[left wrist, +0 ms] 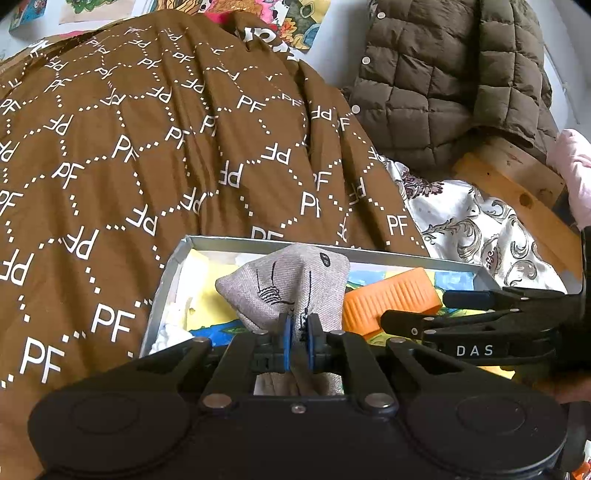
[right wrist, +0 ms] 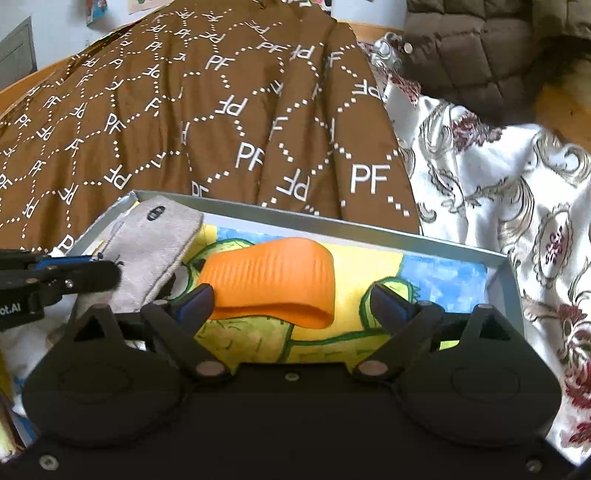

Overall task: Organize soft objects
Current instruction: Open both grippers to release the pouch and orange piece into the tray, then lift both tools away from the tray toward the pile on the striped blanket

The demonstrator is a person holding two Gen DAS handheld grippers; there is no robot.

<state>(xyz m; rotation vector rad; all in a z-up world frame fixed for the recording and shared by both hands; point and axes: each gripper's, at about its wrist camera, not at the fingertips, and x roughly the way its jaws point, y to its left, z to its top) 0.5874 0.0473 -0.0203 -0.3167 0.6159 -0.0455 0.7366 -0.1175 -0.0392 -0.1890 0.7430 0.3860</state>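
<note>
I see a wooden bed frame [left wrist: 509, 173] carrying a floral white sheet [right wrist: 480, 177]. On it lie a brown PF-lettered quilt [left wrist: 155, 147], a quilted olive jacket [left wrist: 443, 81] and an open grey box [right wrist: 515, 280].

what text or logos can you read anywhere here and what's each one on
"PF": printed over and over in white on the brown quilt.
"DAS": white letters on the right gripper's black body.
"ot.AI": cut-off white letters on the left gripper's body, right wrist view.
Grey sock: small dark oval badge, too small to read.
Wall posters: unreadable.
</note>
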